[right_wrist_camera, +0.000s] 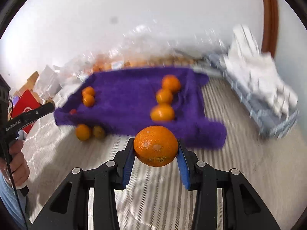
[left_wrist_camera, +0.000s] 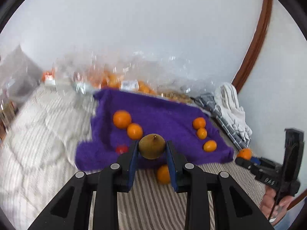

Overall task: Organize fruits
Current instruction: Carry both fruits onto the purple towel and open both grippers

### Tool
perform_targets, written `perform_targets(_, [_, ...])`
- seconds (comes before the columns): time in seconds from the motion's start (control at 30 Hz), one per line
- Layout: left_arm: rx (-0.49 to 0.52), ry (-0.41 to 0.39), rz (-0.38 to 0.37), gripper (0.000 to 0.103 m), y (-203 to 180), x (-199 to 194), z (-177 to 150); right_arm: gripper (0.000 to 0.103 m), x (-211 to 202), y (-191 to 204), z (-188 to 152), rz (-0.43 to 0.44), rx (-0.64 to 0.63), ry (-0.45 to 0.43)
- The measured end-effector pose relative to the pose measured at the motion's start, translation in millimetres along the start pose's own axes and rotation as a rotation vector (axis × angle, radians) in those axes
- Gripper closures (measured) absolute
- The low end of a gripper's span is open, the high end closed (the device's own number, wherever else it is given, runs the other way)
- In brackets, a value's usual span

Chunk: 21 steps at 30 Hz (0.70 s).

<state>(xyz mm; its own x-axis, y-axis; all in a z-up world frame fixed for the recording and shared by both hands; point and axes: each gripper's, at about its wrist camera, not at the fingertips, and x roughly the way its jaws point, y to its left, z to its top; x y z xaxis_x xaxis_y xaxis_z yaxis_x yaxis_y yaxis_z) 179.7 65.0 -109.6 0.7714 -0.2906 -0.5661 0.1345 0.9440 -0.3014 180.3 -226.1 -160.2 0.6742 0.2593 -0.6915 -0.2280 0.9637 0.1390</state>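
Observation:
My left gripper is shut on a brown kiwi-like fruit, held above the near edge of a purple towel. The right gripper is shut on a large orange in front of that towel. On the towel lie two oranges at the left and three at the right, plus a small red fruit. Another orange rests on the bedding below my left fingers. At the far right of the left wrist view, the right gripper's orange shows.
Striped bedding covers the surface. Clear plastic bags with more oranges line the back wall. White folded cloths lie on a grey rack at the right. A red box sits at the left. A hand holds the other tool.

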Motion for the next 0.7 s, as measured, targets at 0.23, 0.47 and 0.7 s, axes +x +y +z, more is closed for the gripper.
perform_targets(0.23, [-0.039, -0.086, 0.04, 0.076, 6.8, -4.7, 41.8, 0.062, 5.7, 27.6, 61.9, 0.026, -0.04, -0.089])
perform_targets(0.47, [-0.095, -0.022, 0.074, 0.076, 29.0, 44.7, 41.4, 0.062, 62.0, 35.0, 77.3, 0.047, -0.026, -0.054])
perform_targets(0.7, [-0.109, 0.041, 0.065, 0.076, 44.1, 70.9, 21.6, 0.062, 100.0, 24.9, 53.7, 0.037, -0.017, 0.025])
